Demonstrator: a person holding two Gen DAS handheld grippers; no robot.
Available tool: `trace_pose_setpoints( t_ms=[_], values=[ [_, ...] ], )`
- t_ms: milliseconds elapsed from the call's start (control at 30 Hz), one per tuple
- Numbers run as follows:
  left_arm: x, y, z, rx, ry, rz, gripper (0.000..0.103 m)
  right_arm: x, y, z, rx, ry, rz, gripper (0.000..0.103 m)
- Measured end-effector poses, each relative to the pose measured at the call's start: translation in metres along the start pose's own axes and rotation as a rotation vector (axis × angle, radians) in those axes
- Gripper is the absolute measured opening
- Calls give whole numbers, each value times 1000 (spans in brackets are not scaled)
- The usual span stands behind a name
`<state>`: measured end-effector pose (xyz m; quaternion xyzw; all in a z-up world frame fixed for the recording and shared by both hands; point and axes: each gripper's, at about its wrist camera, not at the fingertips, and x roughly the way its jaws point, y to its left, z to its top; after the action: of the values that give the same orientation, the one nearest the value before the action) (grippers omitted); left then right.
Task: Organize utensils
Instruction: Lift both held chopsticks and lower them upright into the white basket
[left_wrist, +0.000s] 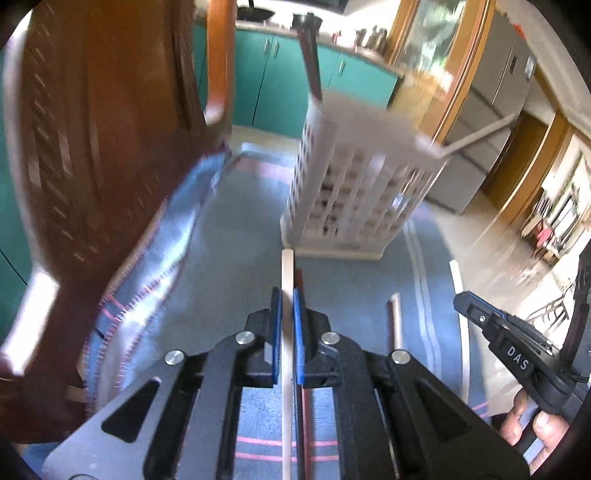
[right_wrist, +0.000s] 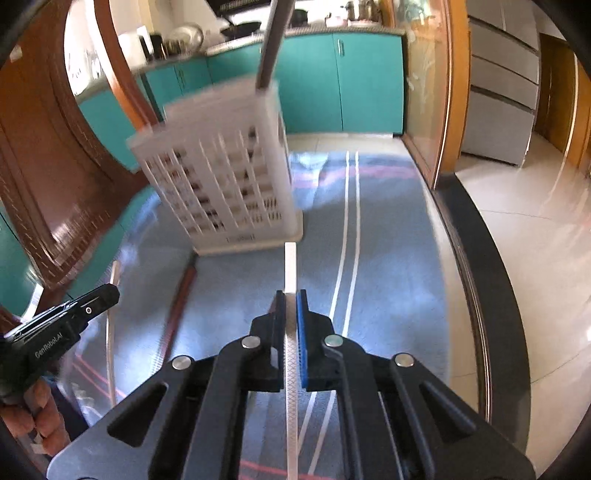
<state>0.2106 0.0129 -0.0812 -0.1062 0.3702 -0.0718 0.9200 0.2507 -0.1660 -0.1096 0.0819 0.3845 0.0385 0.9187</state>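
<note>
Chopsticks lie scattered on the blue cloth of the worktop, near the white slotted holder that stands at the far middle with a dark utensil already upright in it, probably the place where every piece should end up. The left hand-held gripper has its blue pads nearly together, clamped on a pale chopstick that points toward the holder; a reddish stick runs beside it. The right hand-held gripper is likewise closed on a textured white chopstick, aimed at the holder's base. A reddish-brown chopstick lies loose on the left.
</note>
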Motion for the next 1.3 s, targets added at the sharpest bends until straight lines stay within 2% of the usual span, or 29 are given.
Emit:
trace_pose_setpoints(
  t_ms=[267,433,567,700,767,833,933,1033,1300],
  values=[
    [-59,1,22,-12,-138,-38,7,-71,-3,13,31,-122,81,6],
    [-88,-2,33,9,-205,-29,7,-94,0,21,14,-159,106,6],
    [-88,-2,38,15,-205,-13,7,-77,6,25,-20,-100,96,6],
    [-83,0,39,25,-213,16,7,-38,4,24,-29,-3,60,7],
    [-83,3,40,15,-204,4,7,-21,0,22,-4,36,69,7],
    [-88,6,41,4,-193,-11,7,-21,0,21,6,31,85,7],
    [-95,7,47,2,-212,-16,7,-38,3,26,8,-7,109,7],
    [-108,8,55,-7,-252,-41,7,-70,9,36,-5,-82,133,6],
    [-155,8,100,-72,-425,-111,7,-133,21,84,-19,-298,171,6]
  ],
)
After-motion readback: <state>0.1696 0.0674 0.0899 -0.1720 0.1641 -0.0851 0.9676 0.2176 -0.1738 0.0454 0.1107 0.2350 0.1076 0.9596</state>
